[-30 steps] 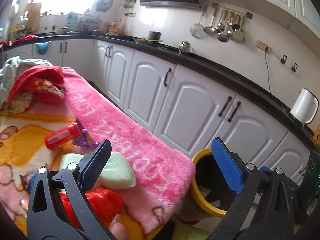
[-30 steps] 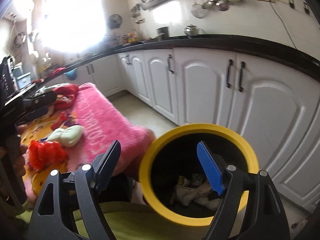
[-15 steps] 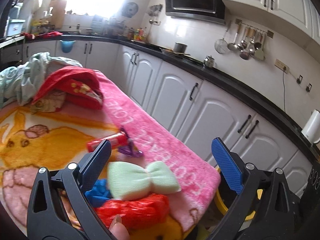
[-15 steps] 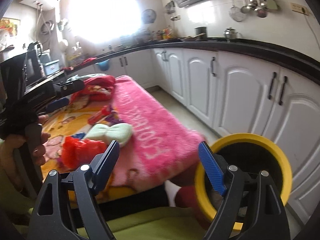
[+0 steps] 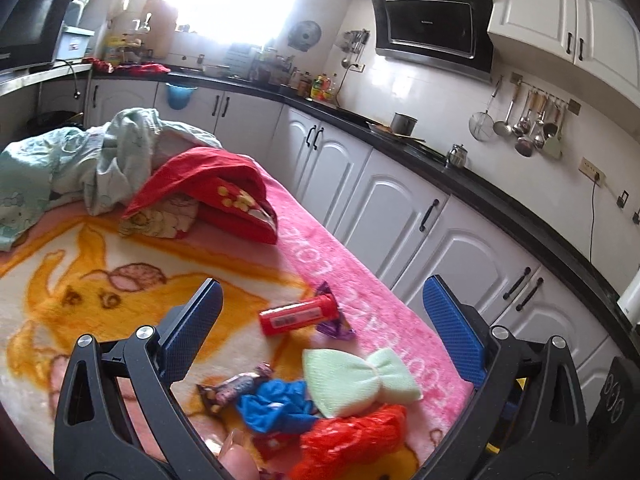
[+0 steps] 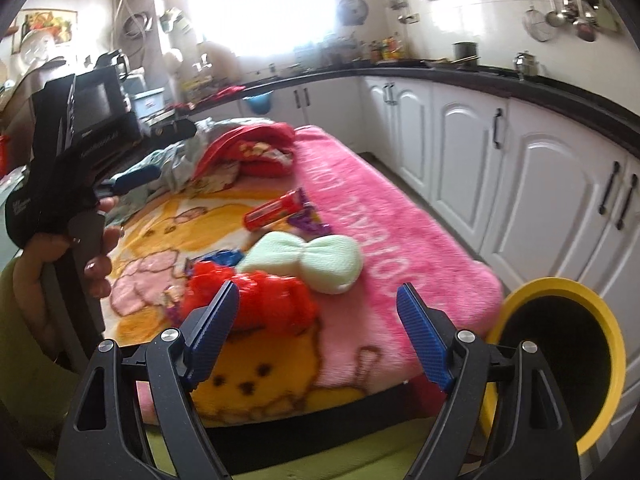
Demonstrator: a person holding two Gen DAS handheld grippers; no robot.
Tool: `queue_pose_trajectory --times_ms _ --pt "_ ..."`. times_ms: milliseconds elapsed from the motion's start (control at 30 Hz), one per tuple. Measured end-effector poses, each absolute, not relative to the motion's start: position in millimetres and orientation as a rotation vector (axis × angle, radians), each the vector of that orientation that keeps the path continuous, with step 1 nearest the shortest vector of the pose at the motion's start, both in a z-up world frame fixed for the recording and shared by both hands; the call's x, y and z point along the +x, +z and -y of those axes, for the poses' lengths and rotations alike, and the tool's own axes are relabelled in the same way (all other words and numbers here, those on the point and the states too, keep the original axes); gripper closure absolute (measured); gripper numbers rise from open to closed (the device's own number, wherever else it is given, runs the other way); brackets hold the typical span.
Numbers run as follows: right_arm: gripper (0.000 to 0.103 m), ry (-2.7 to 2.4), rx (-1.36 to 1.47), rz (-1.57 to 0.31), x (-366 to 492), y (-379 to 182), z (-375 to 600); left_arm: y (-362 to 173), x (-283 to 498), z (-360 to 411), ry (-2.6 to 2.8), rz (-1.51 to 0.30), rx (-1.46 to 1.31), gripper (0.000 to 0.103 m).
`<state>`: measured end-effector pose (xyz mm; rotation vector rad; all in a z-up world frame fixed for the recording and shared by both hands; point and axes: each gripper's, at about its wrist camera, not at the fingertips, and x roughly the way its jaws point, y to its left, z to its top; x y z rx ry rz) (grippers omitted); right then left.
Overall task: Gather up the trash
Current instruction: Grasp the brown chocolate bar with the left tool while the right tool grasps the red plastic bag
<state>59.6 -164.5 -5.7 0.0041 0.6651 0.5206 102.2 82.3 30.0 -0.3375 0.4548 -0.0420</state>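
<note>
Trash [image 5: 352, 436] clustered near blanket edge [image 6: 476, 280]; yellow bin [image 6: 600, 344] beside it; both grippers [image 5: 322, 328] [image 6: 320, 336] released, empty

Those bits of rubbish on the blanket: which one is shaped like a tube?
The red tube, lying on its side beside the purple wrapper; the others are crumpled or flat.

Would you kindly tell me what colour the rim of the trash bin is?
Yellow; the trash bin rim shows best in the right wrist view, black inside.
</note>
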Motion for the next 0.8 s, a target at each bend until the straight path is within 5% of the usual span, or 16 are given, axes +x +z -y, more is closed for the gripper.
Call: queue_pose_trajectory --times_ms 500,800 --pt "0.025 0.605 -0.04 -0.752 86.4 -23.4 115.1 -16.4 107.3 -149.0 0.037 -0.635 -0.252 0.011" --pt "0.032 0.645 -0.045 -0.842 105.6 -47.8 98.7 -65.6 123.3 -154.7 -0.05 -0.796 -0.255 0.043"
